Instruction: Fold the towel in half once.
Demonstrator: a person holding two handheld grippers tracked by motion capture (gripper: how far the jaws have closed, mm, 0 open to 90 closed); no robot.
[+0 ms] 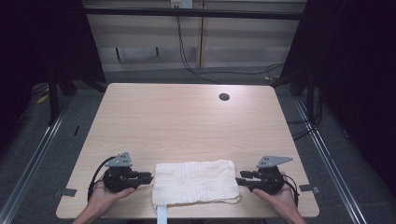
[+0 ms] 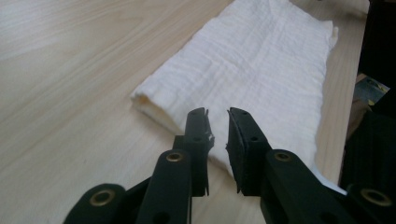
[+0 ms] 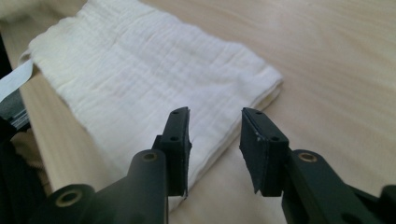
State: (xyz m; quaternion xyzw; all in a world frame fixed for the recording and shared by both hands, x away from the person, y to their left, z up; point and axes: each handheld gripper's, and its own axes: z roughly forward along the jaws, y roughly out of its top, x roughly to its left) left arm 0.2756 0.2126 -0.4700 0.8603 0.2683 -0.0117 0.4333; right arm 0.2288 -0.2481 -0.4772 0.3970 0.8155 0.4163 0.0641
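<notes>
Cloth, white, folded into a flat rectangle, lies on the table at the near edge, long side running left to right. A white strip hangs off the near table edge below the cloth's left part. Left gripper sits just left of the cloth, jaws pointing right at its short left edge, tips at or touching that edge; contact not clear from the high view. In the left gripper view the left gripper shows a narrow gap between the jaws, nothing clamped, cloth edge right under and ahead of the tips. Right gripper sits just right of the cloth, jaws pointing left at its short right edge. In the right gripper view the right gripper has a moderate gap, wider than the left one's, empty; the cloth lies under its left jaw, the other jaw over bare wood. Hands grip both tools from the near side, low over the table. Dark round hole in the table, far right, well apart from the cloth.
</notes>
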